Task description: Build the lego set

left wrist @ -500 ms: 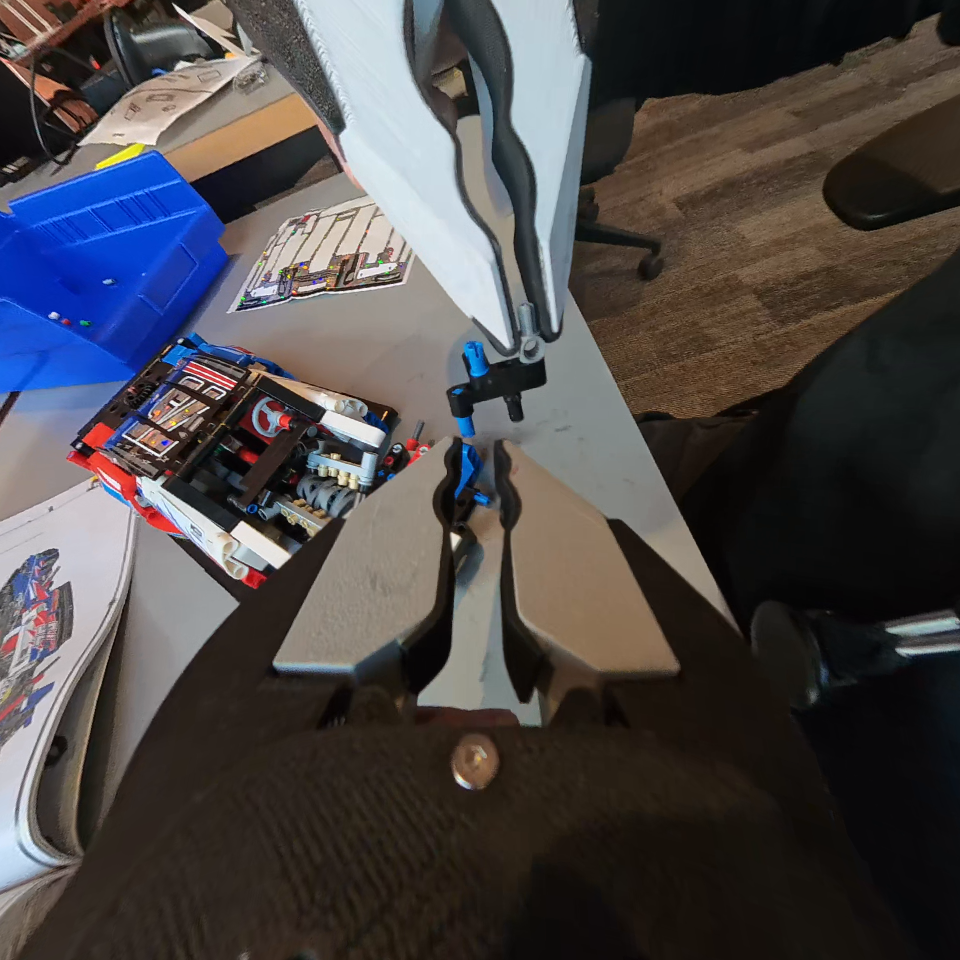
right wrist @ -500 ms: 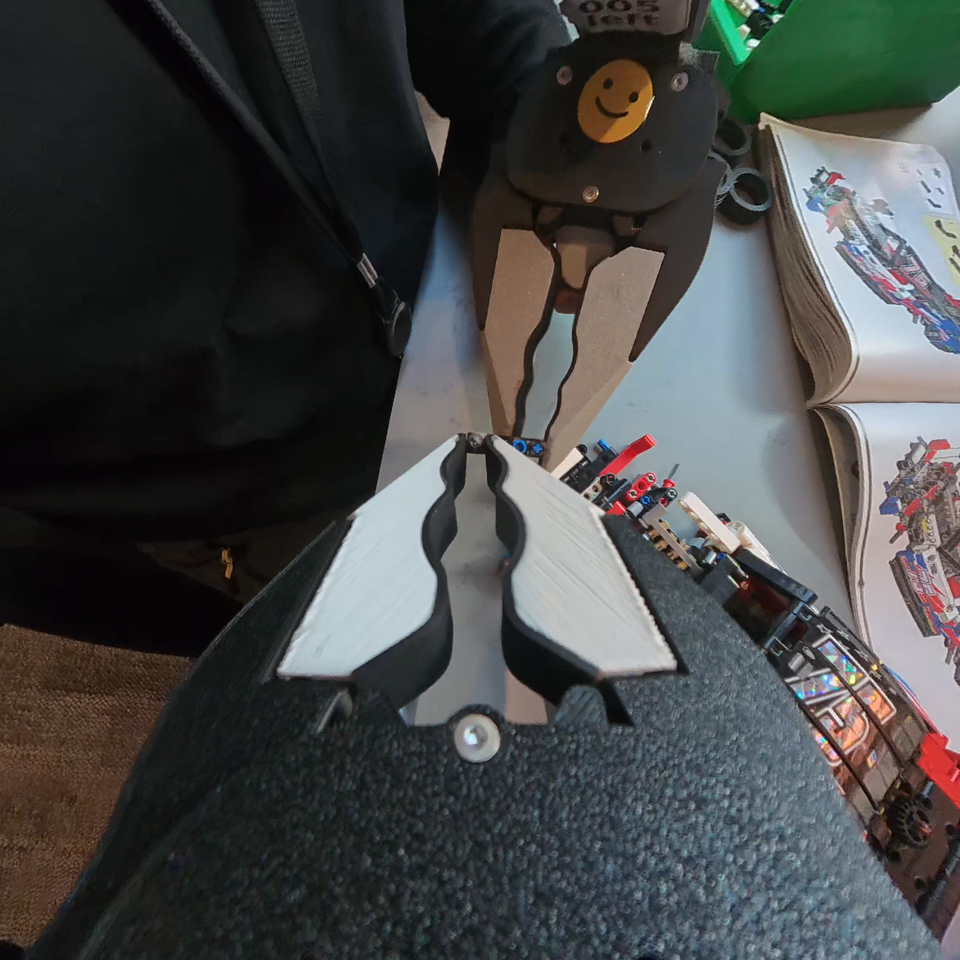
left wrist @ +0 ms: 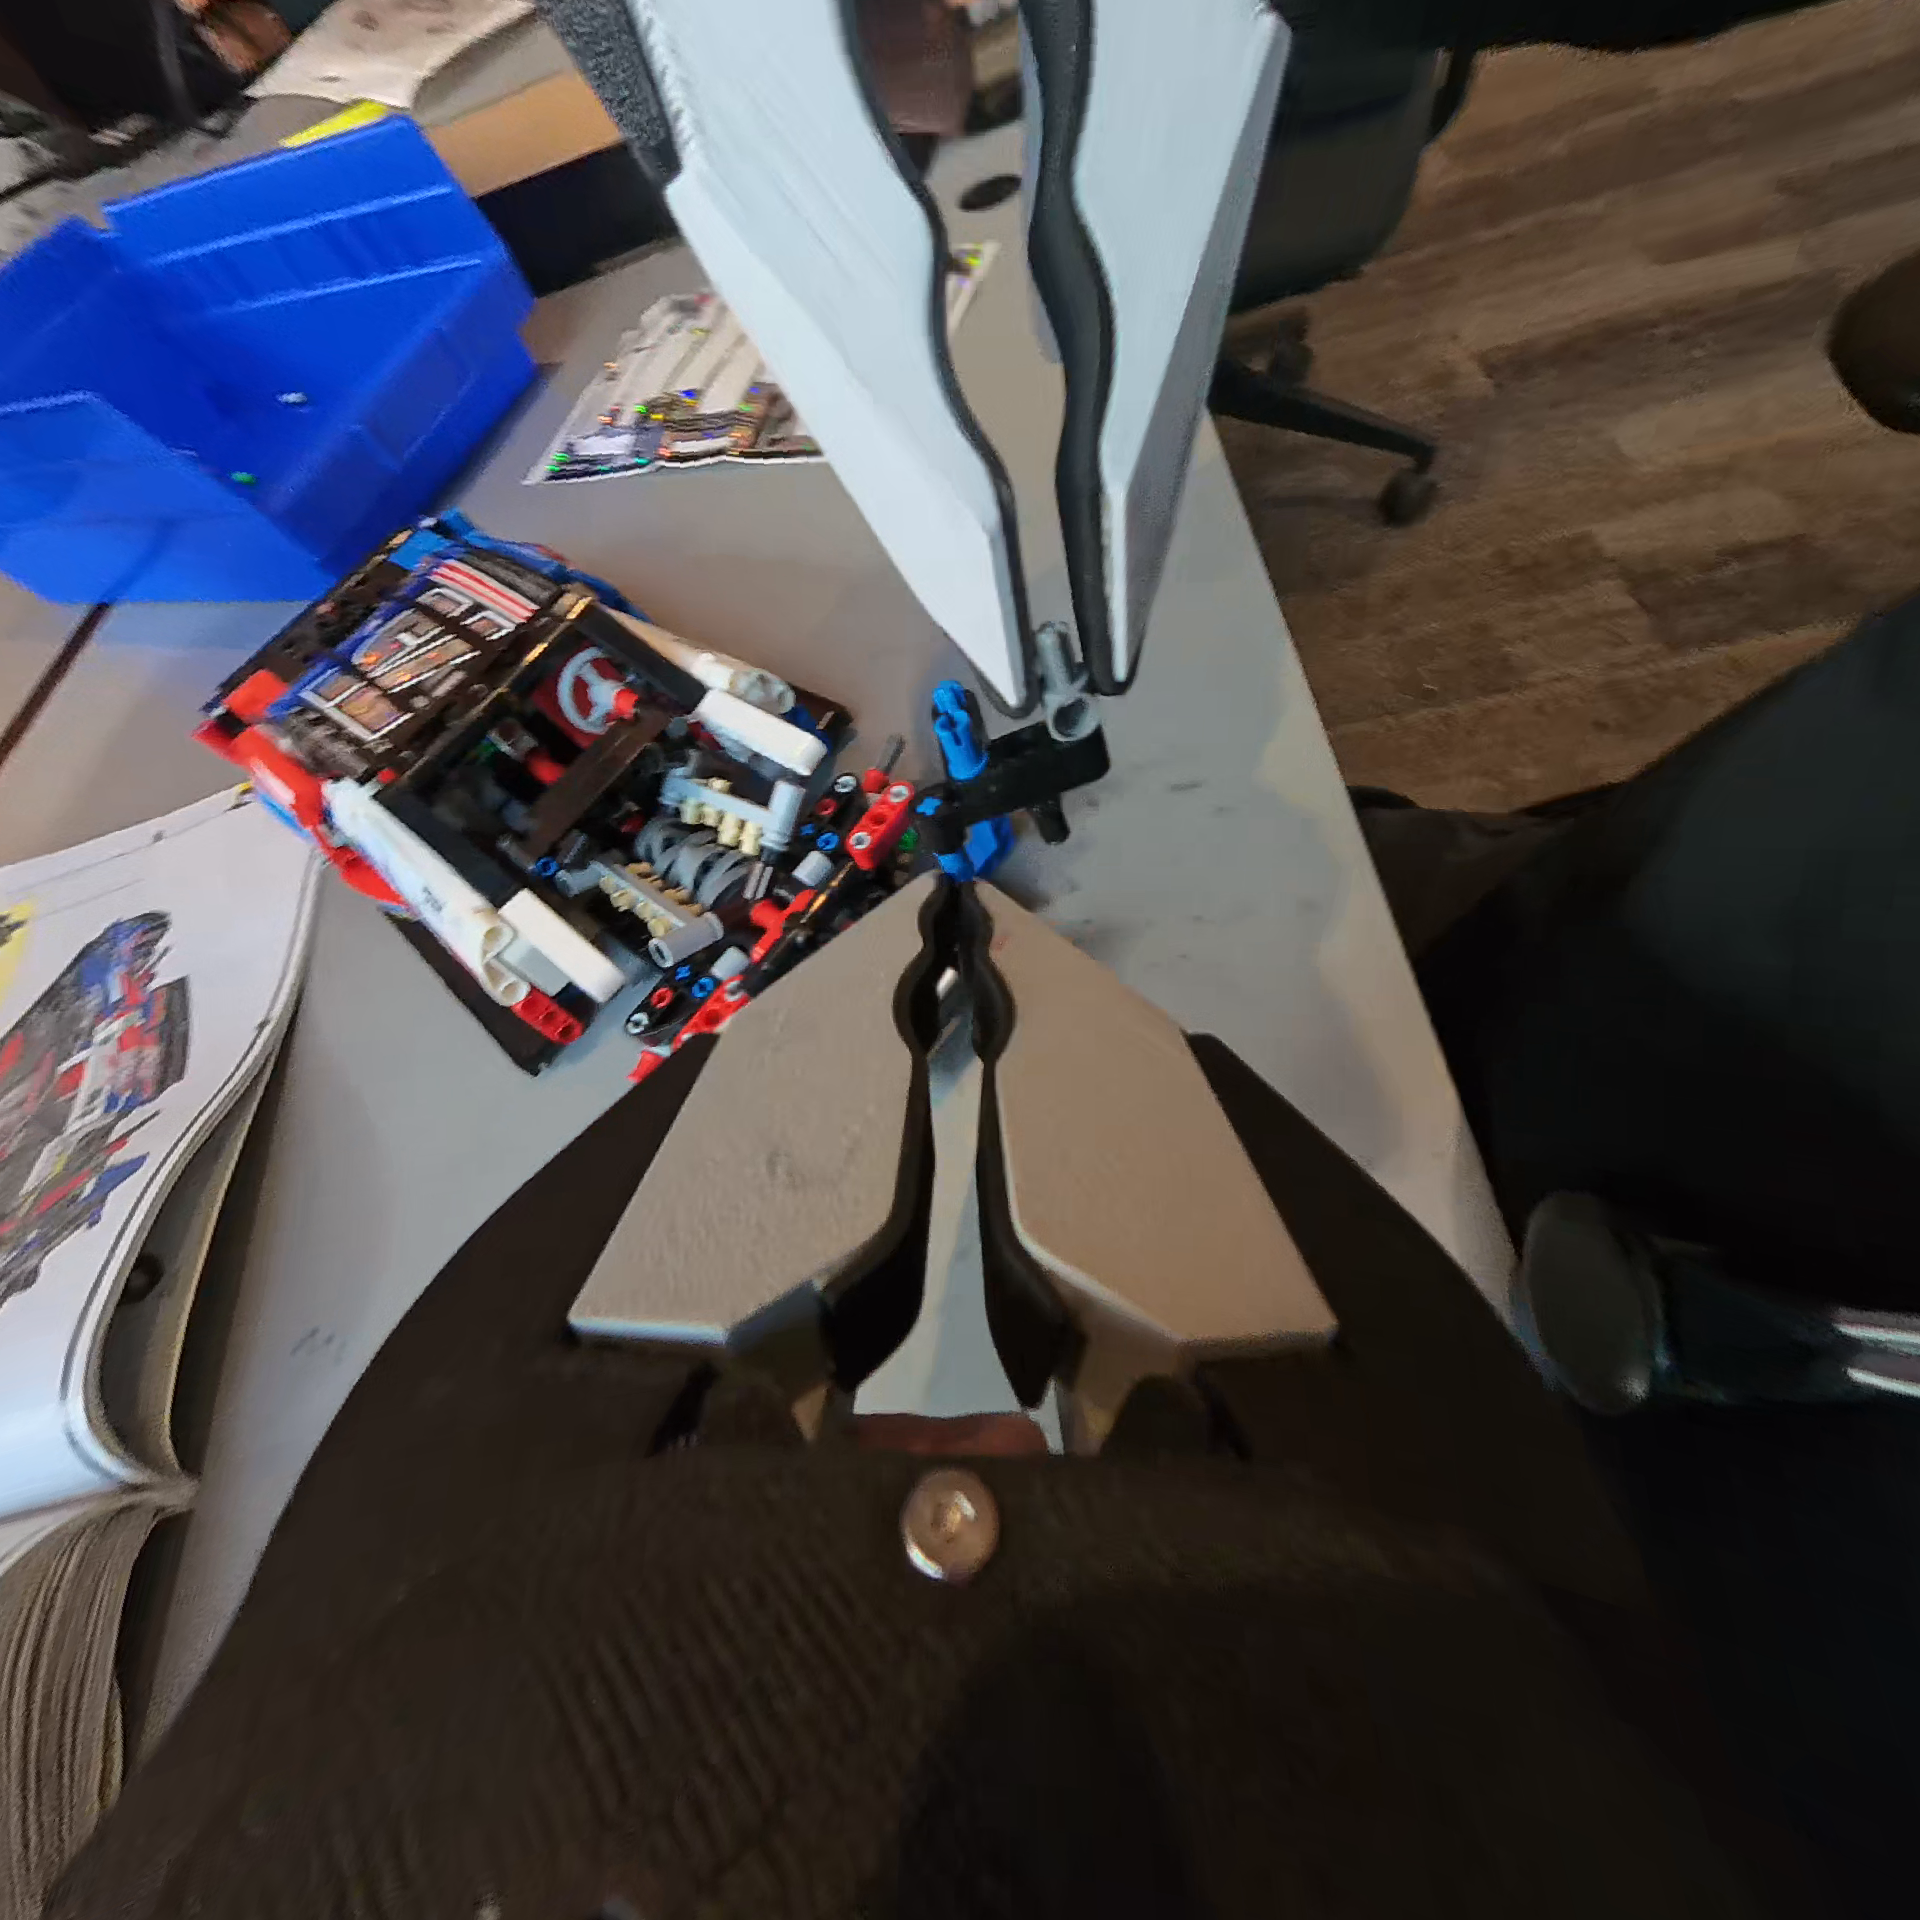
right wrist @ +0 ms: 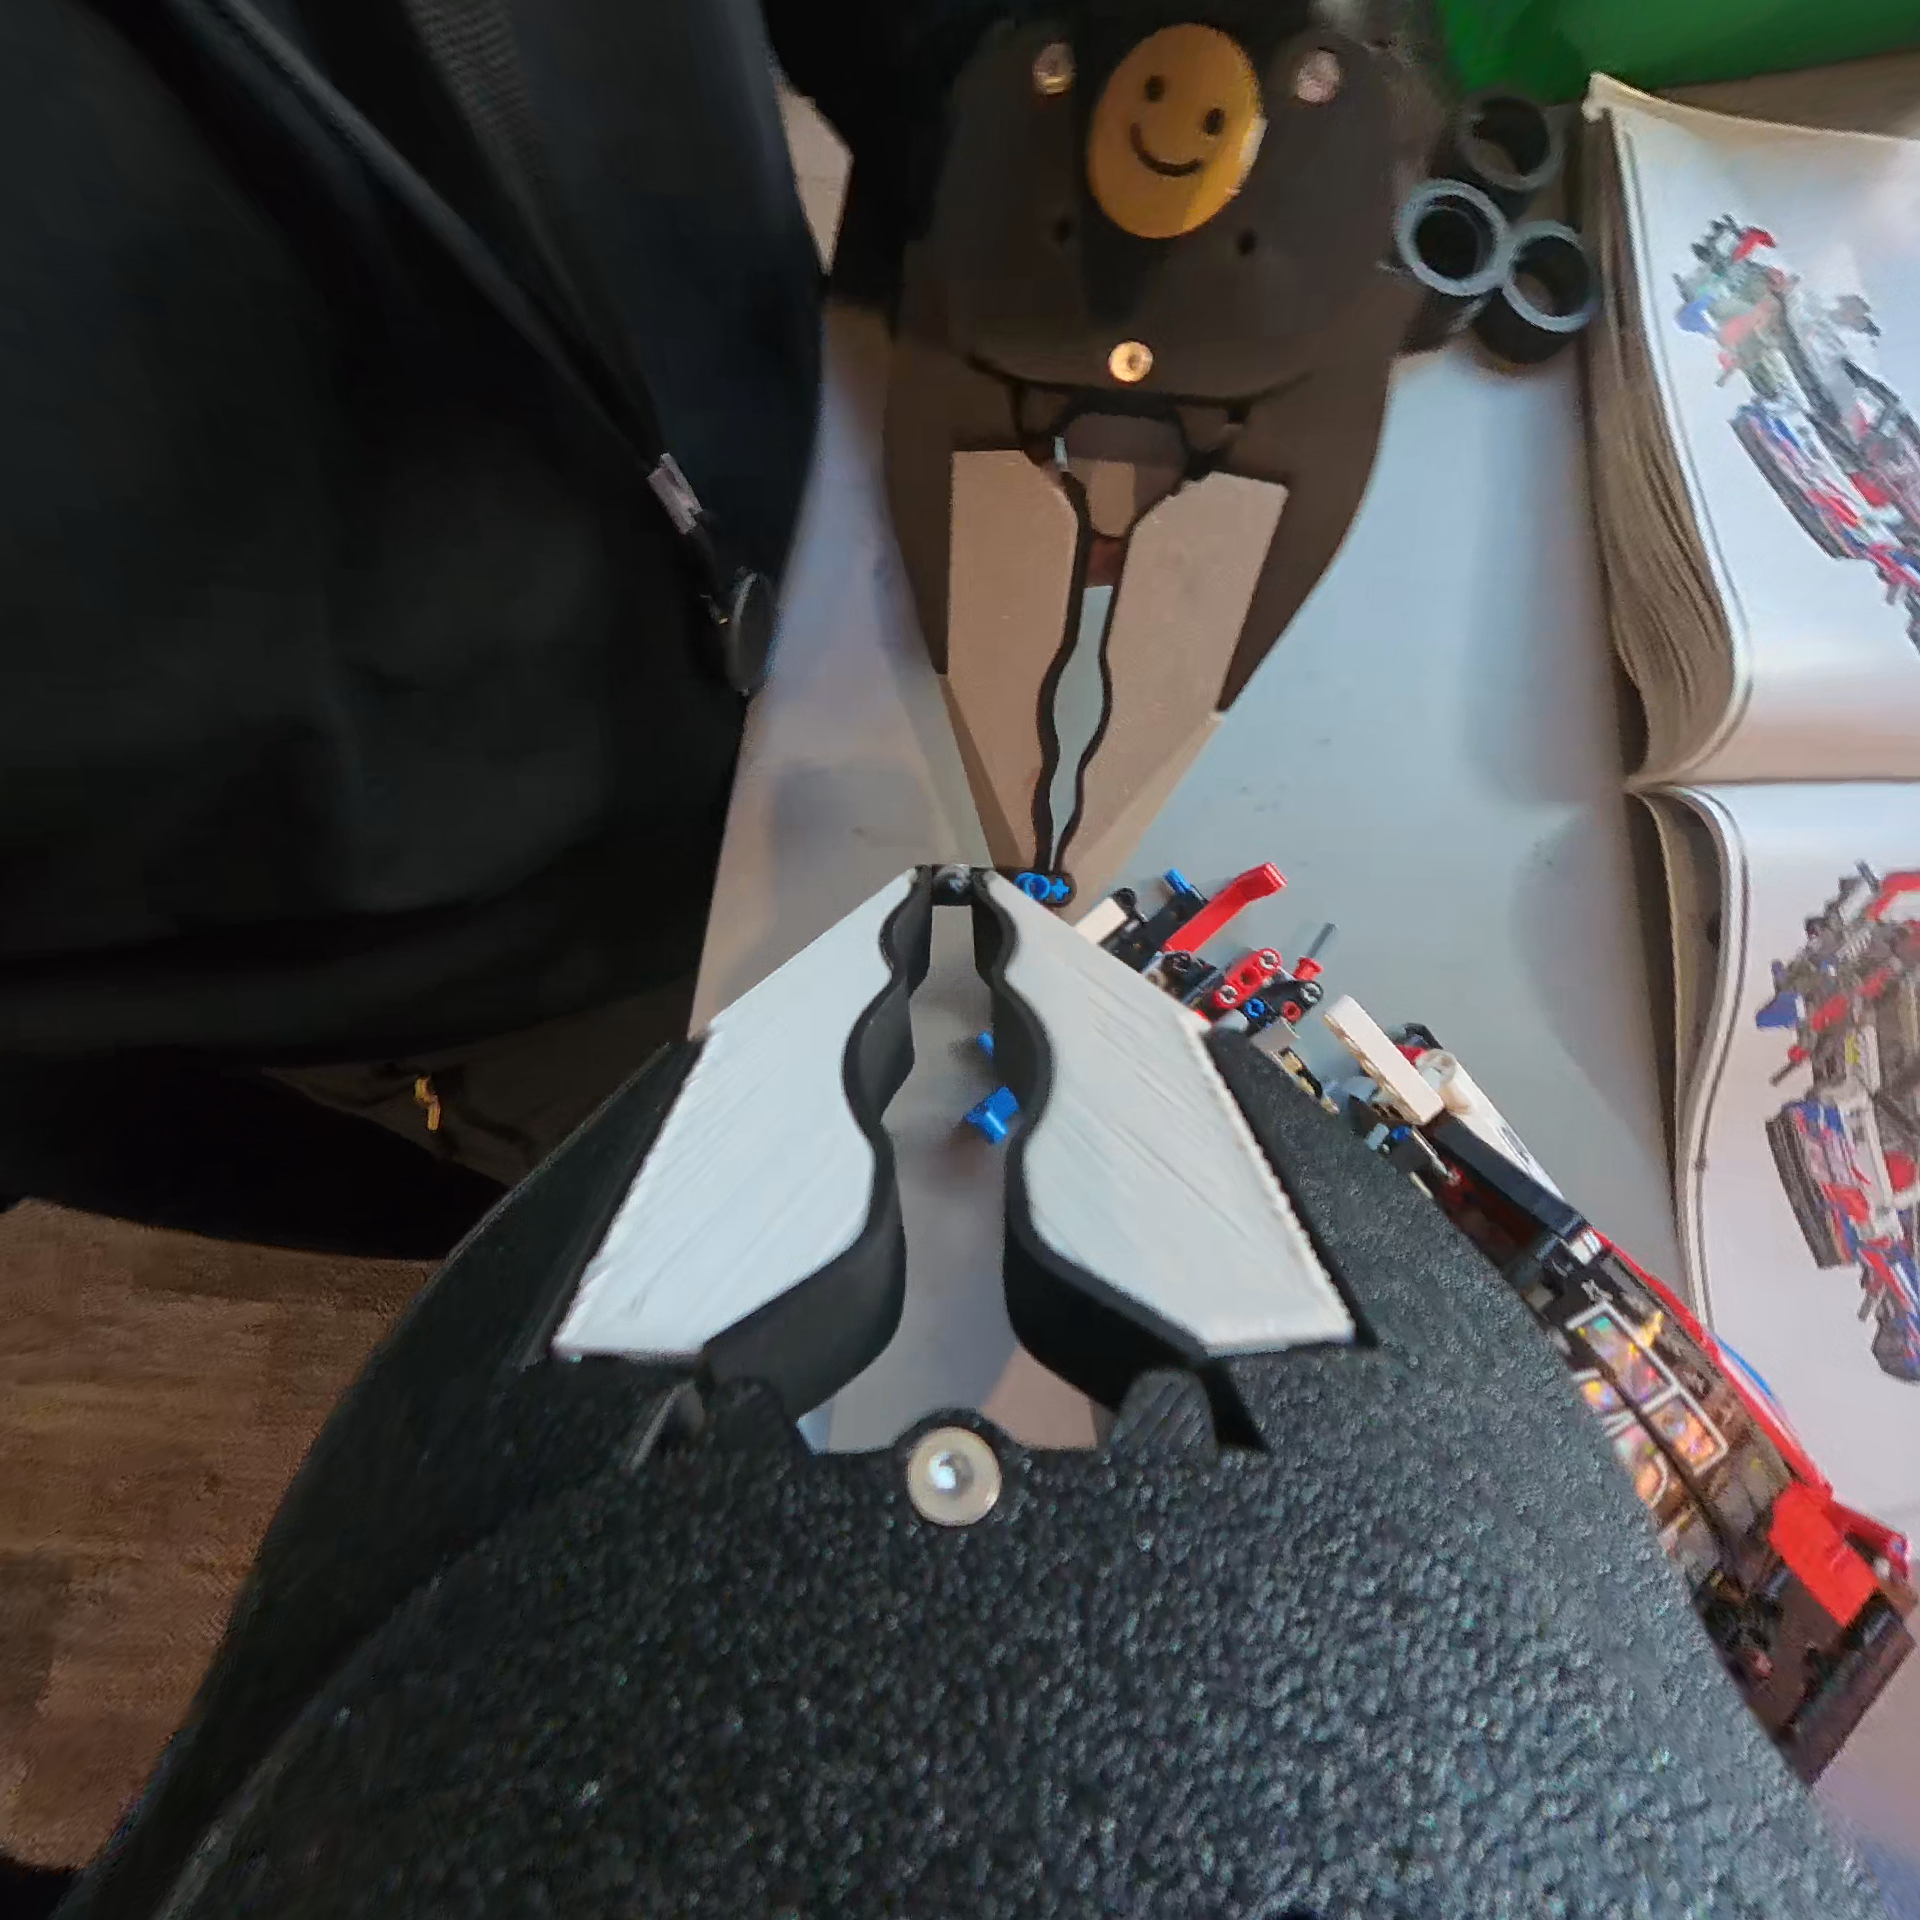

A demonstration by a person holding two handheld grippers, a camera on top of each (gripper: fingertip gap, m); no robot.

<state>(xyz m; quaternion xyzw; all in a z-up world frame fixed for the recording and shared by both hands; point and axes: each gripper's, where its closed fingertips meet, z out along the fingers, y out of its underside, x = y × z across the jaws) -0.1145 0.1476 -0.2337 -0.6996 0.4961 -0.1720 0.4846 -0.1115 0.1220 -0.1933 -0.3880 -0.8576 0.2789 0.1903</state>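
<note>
My right gripper [left wrist: 1065, 686], white-fingered, comes in from the top of the left wrist view. It is shut on the grey connector of a small black beam assembly [left wrist: 1023, 769] with blue pins, held just above the table. My left gripper [left wrist: 951, 883], grey-fingered, is shut on a blue pin [left wrist: 977, 842] that touches the lower end of that assembly. In the right wrist view the right gripper [right wrist: 951, 878] meets the left gripper [right wrist: 1049, 883] tip to tip. The part-built red, blue and black truck model [left wrist: 520, 790] lies to the left on the grey table [left wrist: 1247, 831].
A blue bin [left wrist: 239, 343] and a sticker sheet [left wrist: 686, 416] lie behind the model. Open instruction books [right wrist: 1818, 416] and several black tyres [right wrist: 1496, 249] are beside it. The table edge runs on the right, with an office chair base [left wrist: 1330, 436] beyond. A person's dark clothing [right wrist: 364, 520] is close. Some 5 centimeters of space lies between my two pairs of fingers.
The left gripper has closed tighter and moved up to the black assembly, so its blue pin now touches the lower end. The right gripper still holds the assembly.
</note>
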